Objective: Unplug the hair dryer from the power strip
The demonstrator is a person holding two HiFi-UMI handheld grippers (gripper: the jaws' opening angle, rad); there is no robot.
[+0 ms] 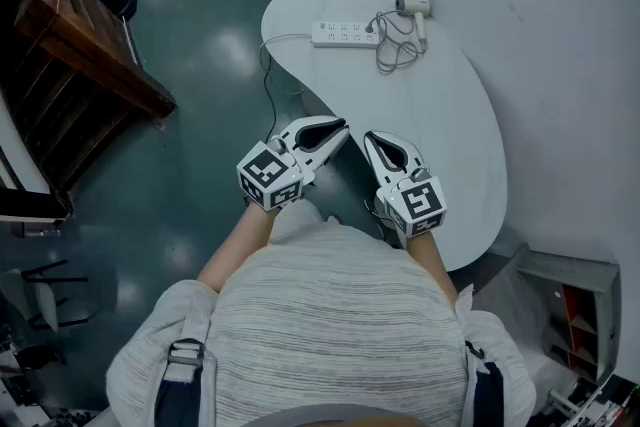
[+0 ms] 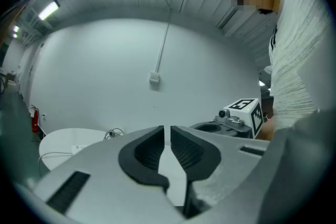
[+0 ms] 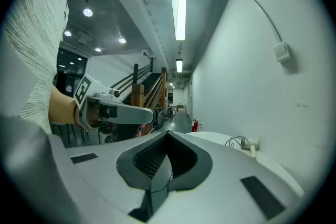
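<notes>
Head view looks steeply down on the white surface (image 1: 450, 135); both gripper views sit low, looking across it, sharing the distant hair dryer (image 1: 413, 7) end.

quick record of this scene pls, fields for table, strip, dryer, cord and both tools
table: white, kidney-shaped
power strip: white, at the table's far end
hair dryer: white, lying just right of the power strip
cord: loosely coiled by the hair dryer, runs to the power strip's right end, looks plugged in
left tool: jaws together, empty, at the table's near edge
right tool: jaws together, empty, beside the left tool, far from the power strip
</notes>
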